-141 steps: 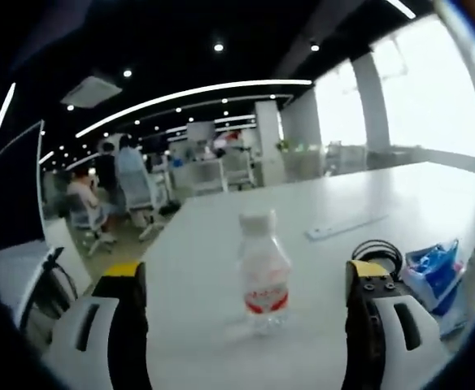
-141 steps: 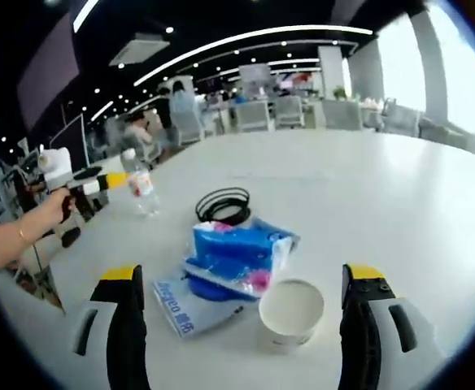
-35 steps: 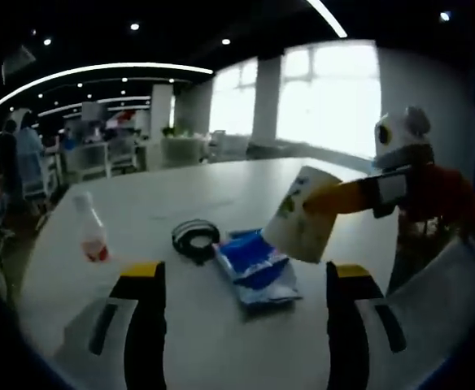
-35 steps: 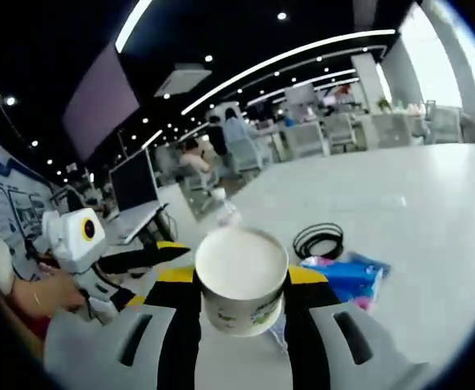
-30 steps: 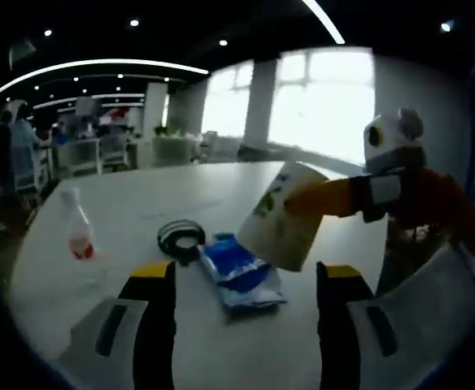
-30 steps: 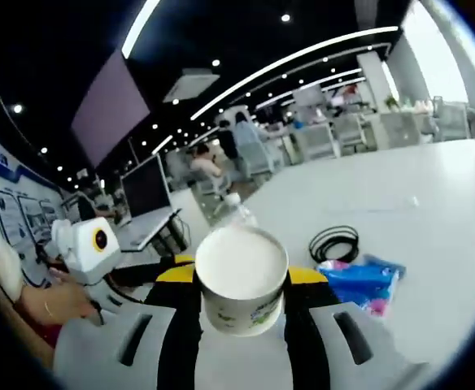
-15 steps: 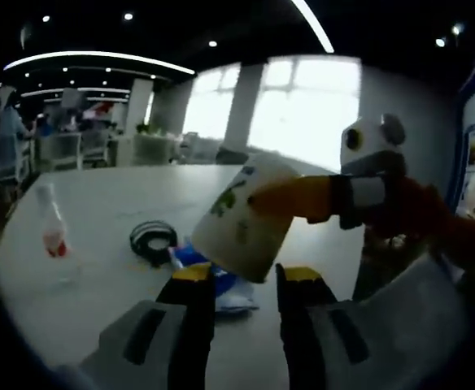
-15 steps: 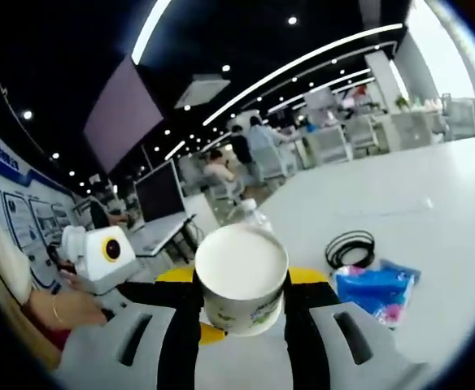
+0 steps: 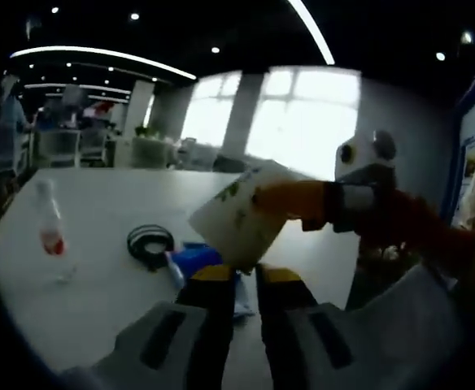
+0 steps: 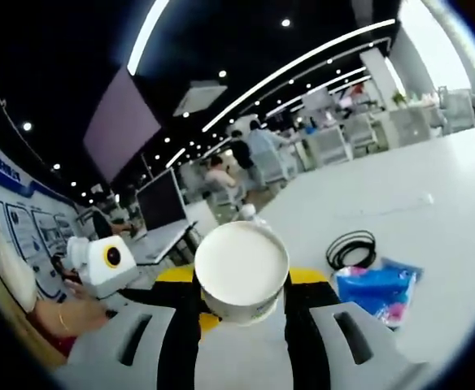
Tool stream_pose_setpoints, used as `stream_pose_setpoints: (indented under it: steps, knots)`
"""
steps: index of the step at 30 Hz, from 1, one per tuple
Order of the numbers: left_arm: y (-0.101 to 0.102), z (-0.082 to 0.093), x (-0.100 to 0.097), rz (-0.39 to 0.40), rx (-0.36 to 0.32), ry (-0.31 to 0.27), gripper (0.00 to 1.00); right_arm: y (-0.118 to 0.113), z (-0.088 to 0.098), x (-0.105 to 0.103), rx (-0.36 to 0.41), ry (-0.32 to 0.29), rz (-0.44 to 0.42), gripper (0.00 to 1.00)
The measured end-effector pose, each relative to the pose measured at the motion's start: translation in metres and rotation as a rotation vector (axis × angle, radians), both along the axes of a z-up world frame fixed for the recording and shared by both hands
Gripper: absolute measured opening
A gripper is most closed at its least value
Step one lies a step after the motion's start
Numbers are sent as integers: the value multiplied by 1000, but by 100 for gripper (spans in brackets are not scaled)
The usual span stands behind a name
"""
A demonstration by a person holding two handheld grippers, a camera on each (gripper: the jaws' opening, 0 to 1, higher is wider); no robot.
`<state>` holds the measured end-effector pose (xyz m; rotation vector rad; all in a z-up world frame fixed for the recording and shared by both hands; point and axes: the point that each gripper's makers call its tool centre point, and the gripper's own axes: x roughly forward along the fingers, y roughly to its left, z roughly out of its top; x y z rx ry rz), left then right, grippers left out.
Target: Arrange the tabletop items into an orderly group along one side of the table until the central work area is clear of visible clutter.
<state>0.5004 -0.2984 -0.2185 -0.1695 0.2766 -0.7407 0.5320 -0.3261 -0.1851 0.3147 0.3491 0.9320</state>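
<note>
Paper cup carried above the table, clamped in the right gripper

The paper cup [image 10: 241, 275] is gripped between the jaws of the right gripper [image 10: 241, 302], clear of the table [image 9: 99, 284]; it should be lowered upright beside the blue packet [image 10: 376, 288], cable coil [image 9: 150, 241] and bottle [image 9: 49, 229]. The left gripper [image 9: 238, 276] is nearly closed on nothing.

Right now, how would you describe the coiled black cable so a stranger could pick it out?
On the white table, look between the clear plastic bottle with a red label and the crumpled blue packet. The coiled black cable lies flat beside the packet, the only dark ring-shaped thing there.
</note>
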Motion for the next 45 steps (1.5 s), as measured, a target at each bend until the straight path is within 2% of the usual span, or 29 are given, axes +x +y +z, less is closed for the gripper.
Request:
stream_pose_setpoints:
  steps: [7,12,13,19,22,23,26,29,33,36,37,40,43,45]
  knots:
    - [4,0,-1,3,21,-7,2,1,-2,-2,14,18,12,39]
    - [7,0,-2,-1,99,-33,0,3,-3,-8,4,7,48,40]
    - [7,1,-1,-7,124,-57,0,3,-3,-8,-2,5,54,40]
    - [9,4,-1,-11,204,-106,0,3,-14,-10,-67,-7,64,42]
    - [11,8,0,-10,228,-131,0,-1,-23,-11,-154,-34,63,34]
    - [13,9,1,-7,257,-146,0,-3,-26,-10,-172,-37,56,35]
    - [16,9,2,-16,297,-155,0,-6,-23,-7,-180,-76,35,49]
    - [18,8,1,-28,326,-164,0,-6,-16,-8,-168,-94,46,52]
    - [19,5,-2,-70,397,-166,0,-9,-18,-6,-243,-163,65,61]
    - [19,-1,-8,-142,490,-156,0,-11,-22,-7,-319,-216,92,66]
    - [17,0,-9,-159,491,-160,0,-11,-22,-7,-347,-254,102,68]
    - [16,-4,-16,-233,579,-170,0,-6,-26,-13,-401,-289,162,72]
    - [12,-8,-24,-293,587,-149,0,-1,-29,-18,-433,-313,214,74]
    - [9,-8,-28,-333,604,-157,0,2,-30,-22,-442,-331,251,76]
